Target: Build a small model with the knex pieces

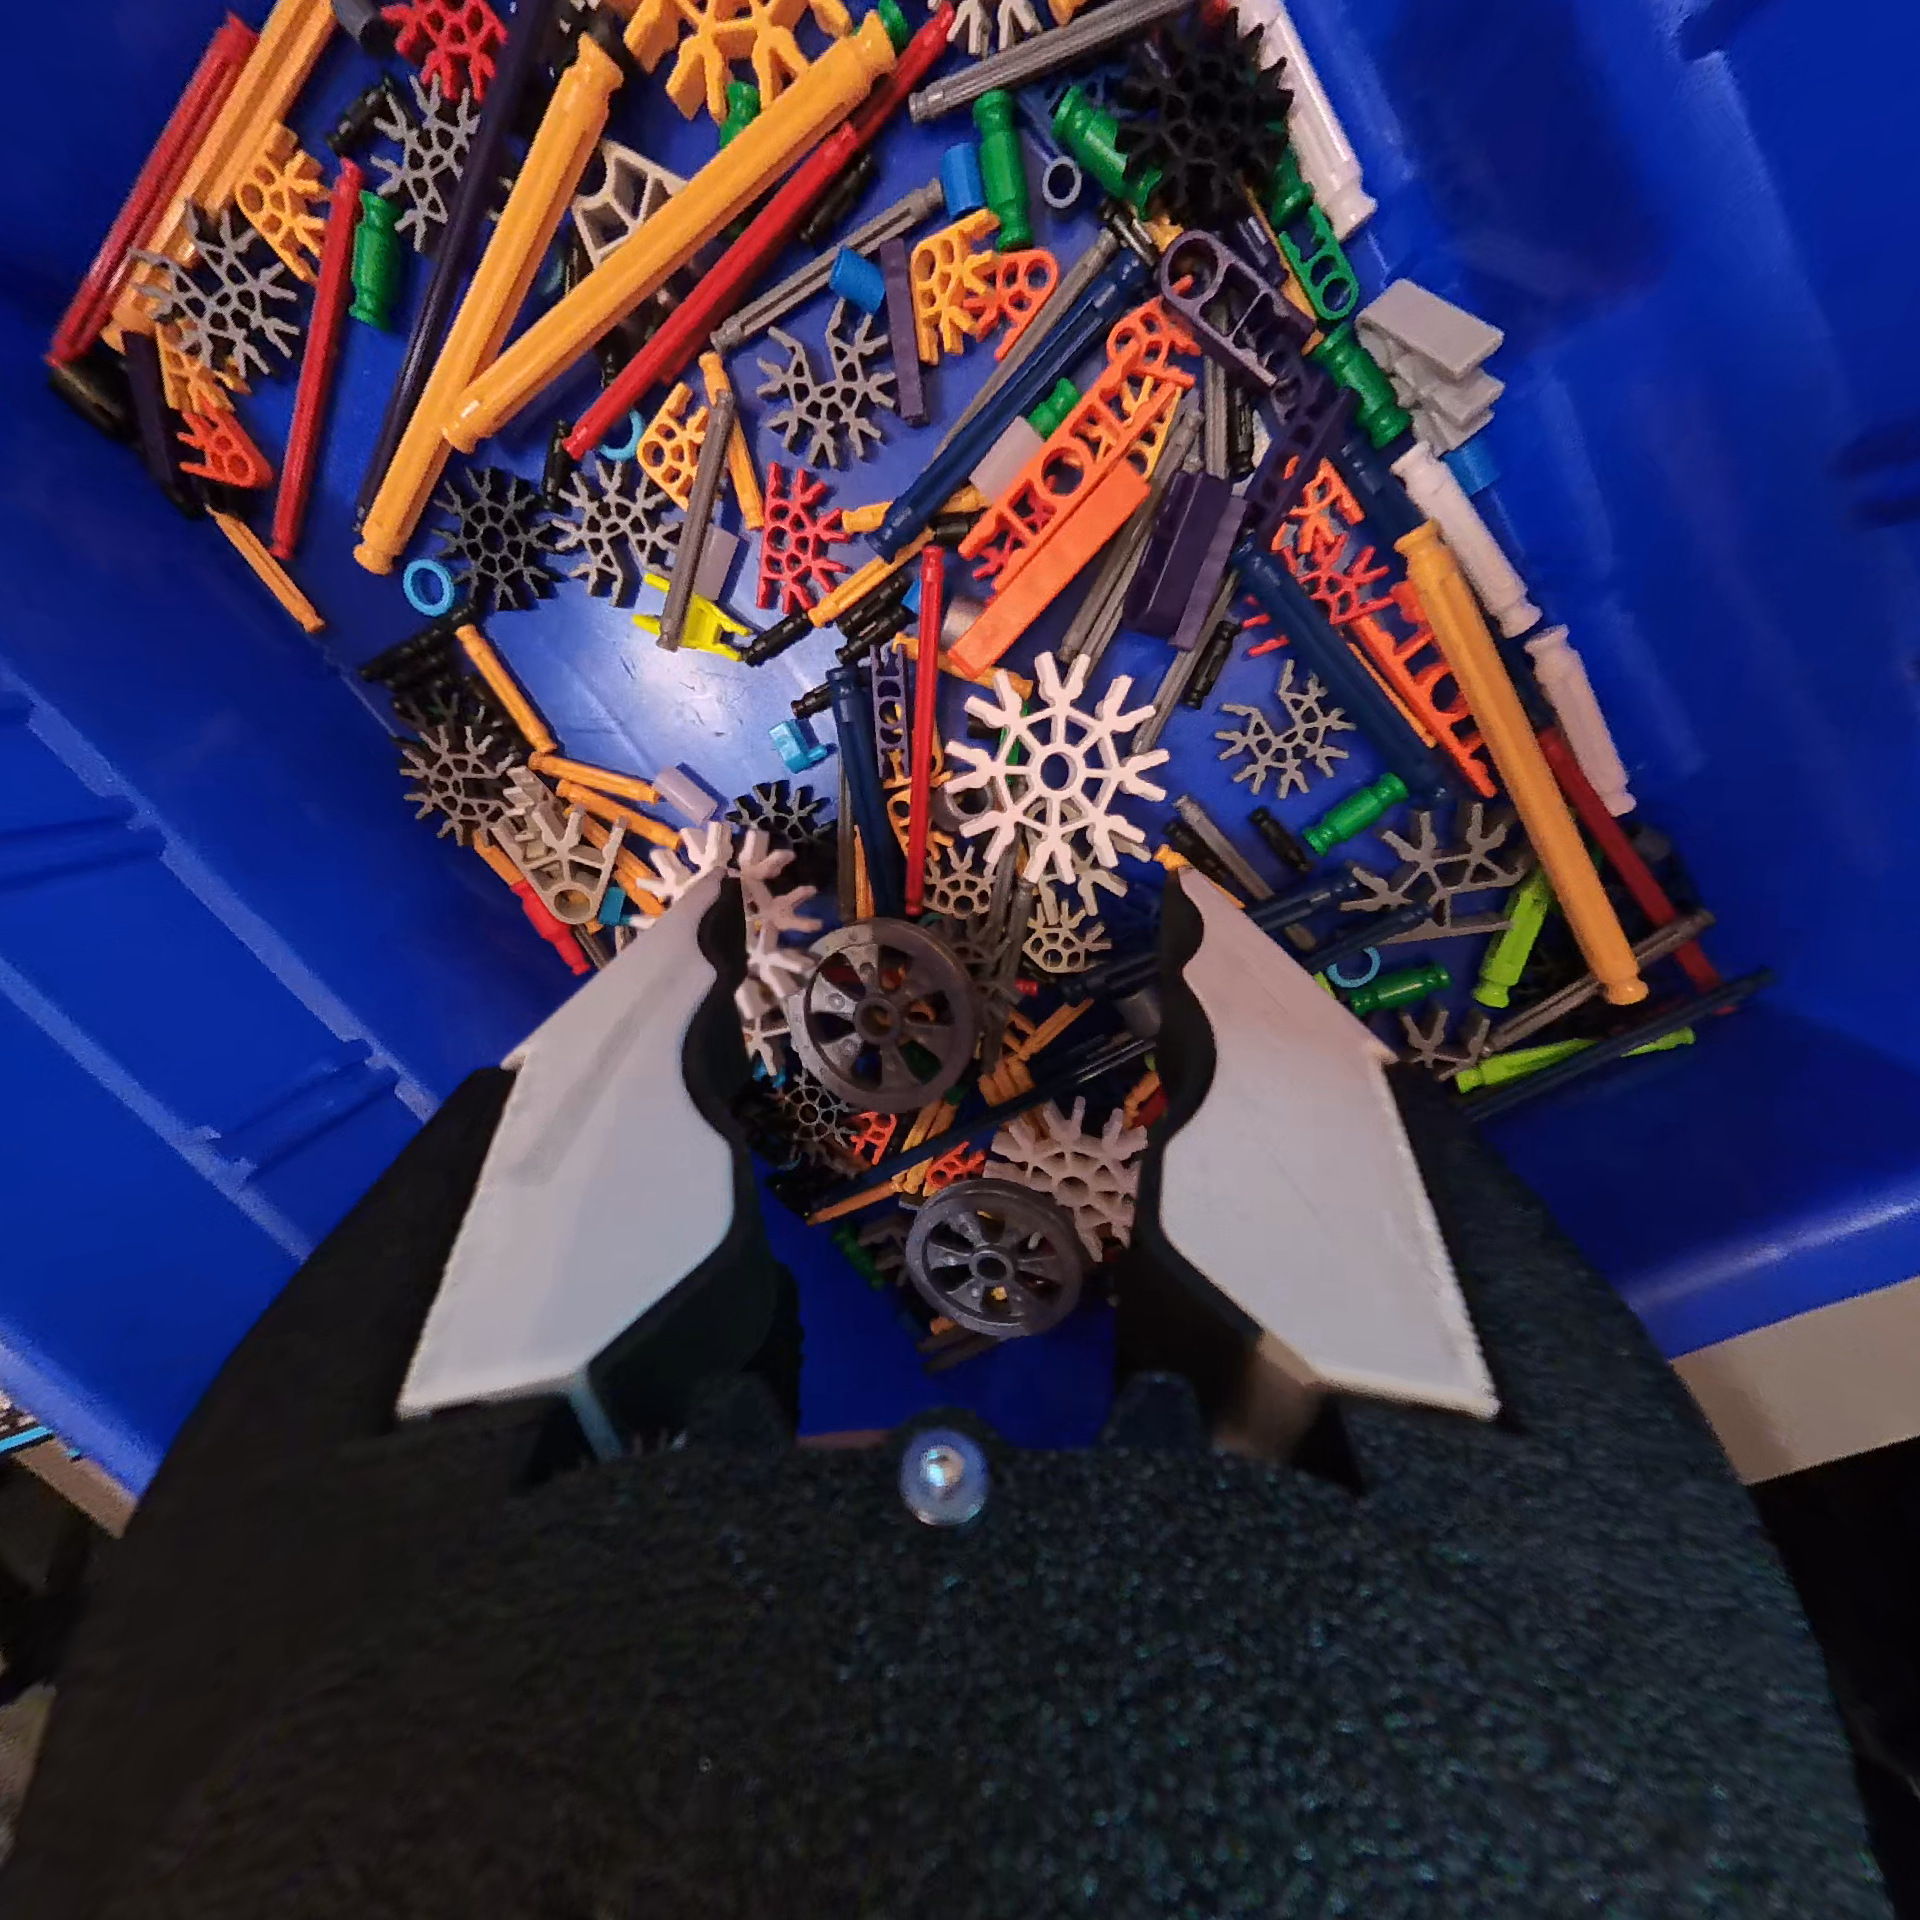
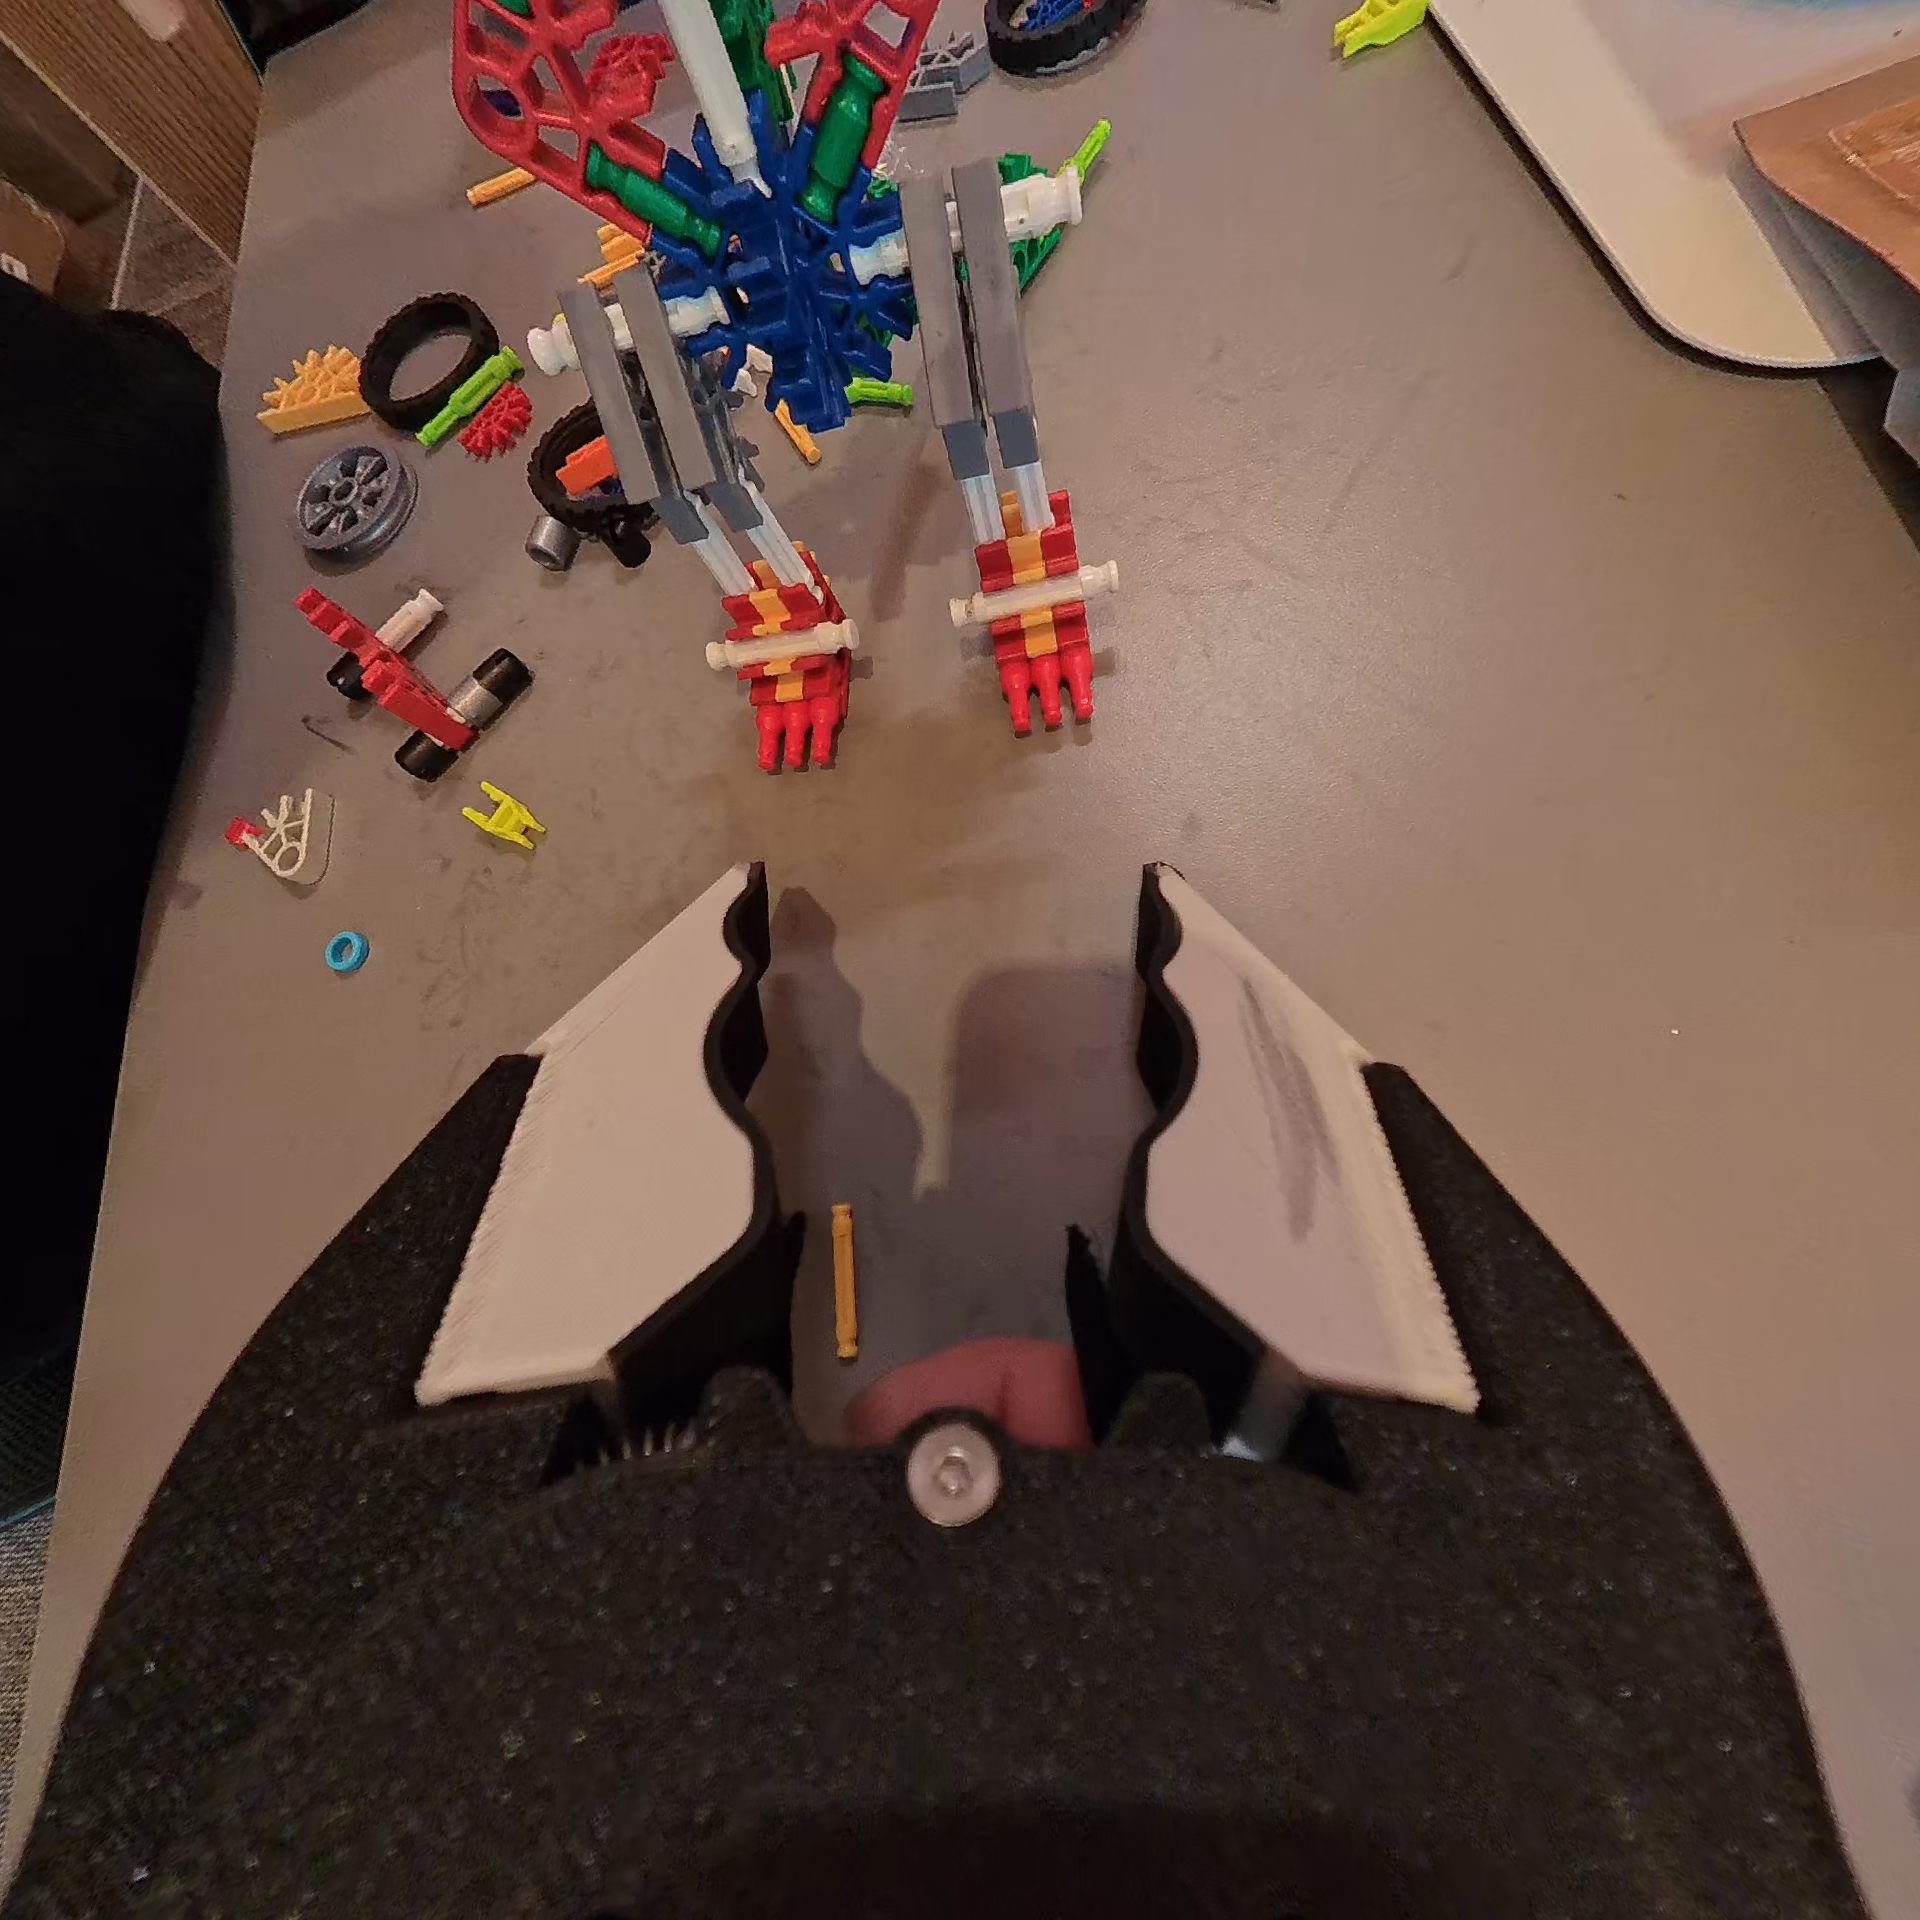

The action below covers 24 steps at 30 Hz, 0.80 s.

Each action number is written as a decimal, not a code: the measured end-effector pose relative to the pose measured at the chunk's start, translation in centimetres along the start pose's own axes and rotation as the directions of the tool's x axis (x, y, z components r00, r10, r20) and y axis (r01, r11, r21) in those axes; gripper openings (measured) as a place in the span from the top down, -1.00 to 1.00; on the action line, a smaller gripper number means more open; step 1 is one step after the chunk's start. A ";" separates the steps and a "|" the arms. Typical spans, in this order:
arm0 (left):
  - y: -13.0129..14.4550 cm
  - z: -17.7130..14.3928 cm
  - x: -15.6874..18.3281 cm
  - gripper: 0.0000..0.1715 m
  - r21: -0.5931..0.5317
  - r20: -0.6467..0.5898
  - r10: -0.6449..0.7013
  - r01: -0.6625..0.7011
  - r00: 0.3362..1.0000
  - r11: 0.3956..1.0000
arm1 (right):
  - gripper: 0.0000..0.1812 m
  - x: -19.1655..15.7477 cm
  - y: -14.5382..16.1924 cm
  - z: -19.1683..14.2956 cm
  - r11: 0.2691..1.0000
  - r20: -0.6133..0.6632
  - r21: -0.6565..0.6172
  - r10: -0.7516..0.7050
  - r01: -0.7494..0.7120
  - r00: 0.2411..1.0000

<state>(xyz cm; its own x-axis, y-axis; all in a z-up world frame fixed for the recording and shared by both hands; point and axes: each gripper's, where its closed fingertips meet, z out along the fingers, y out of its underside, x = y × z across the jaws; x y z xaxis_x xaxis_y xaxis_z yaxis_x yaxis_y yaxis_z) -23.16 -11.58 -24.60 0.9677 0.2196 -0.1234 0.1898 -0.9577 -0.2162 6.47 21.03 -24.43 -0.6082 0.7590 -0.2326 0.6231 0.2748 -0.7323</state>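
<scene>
The left gripper (image 1: 948,894) hangs over a blue plastic bin (image 1: 260,935) with its jaws spread wide and nothing between them. The bin floor is littered with construction-toy parts: yellow rods (image 1: 665,239), red rods, dark blue rods, green stubby rods and grey, black and orange connectors. Between the fingertips lies a grey spoked wheel (image 1: 883,1013), and a second grey spoked wheel (image 1: 992,1257) sits closer to the gripper body. A large white snowflake connector (image 1: 1055,774) lies just beyond the tips. No brand mark or writing can be read on the bin or the parts.

The right gripper (image 2: 954,883) hovers above a grey table (image 2: 1455,675), its jaws likewise apart and empty. A short yellow rod (image 2: 844,1280) lies on the table between the fingers. Ahead stands a built toy model (image 2: 790,260) with a blue connector core, red panels, green rods and two grey legs ending in red-and-yellow feet (image 2: 790,675). To the model's left lie loose pieces: a black tyre (image 2: 428,348), a grey wheel hub (image 2: 355,501), a small red assembly (image 2: 400,675), a lime clip (image 2: 504,816) and a light blue ring (image 2: 346,952). No legible writing shows here either.
</scene>
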 end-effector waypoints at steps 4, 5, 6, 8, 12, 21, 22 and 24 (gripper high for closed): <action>0.1 0.0 0.0 0.07 -0.003 -0.003 -0.025 0.025 1.000 1.000 | 0.22 0.0 0.0 0.0 1.000 0.000 0.000 0.000 0.000 1.000; 0.0 0.0 0.0 0.07 -0.002 -0.004 -0.026 0.026 1.000 1.000 | 0.22 0.0 0.0 0.0 1.000 0.000 0.000 0.000 0.000 1.000; 0.0 0.0 0.1 0.08 0.000 -0.006 -0.026 0.026 1.000 1.000 | 0.22 0.0 0.0 0.0 1.000 0.001 0.000 0.001 -0.001 1.000; -0.1 0.0 0.3 0.10 0.007 -0.015 -0.015 0.015 1.000 1.000 | 0.22 0.0 0.0 0.0 1.000 0.001 0.000 0.001 -0.001 1.000; -1.1 -0.1 1.5 0.22 0.056 -0.050 0.057 -0.054 0.997 0.997 | 0.22 0.0 0.0 0.0 1.000 0.001 0.000 0.001 -0.001 1.000; -2.7 -0.8 0.0 0.28 0.131 0.039 0.067 -0.072 0.997 0.989 | 0.22 0.0 0.0 0.0 1.000 0.001 0.001 0.001 -0.001 1.000; -2.9 -0.8 -0.2 0.28 0.138 0.052 0.073 -0.079 0.996 0.987 | 0.22 0.0 0.0 0.0 1.000 0.001 0.001 0.001 -0.001 1.000; -3.1 -0.6 0.0 0.29 0.141 0.052 0.090 -0.097 0.995 0.985 | 0.22 0.0 0.0 0.0 1.000 0.001 0.001 0.001 -0.001 1.000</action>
<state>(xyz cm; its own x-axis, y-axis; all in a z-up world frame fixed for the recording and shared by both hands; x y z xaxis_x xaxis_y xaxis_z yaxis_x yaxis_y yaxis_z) -23.62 -8.73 -23.33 0.9710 0.1416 -0.1925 0.0698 -0.9386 -0.3379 6.46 21.04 -24.42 -0.6080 0.7585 -0.2345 0.6236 0.2734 -0.7323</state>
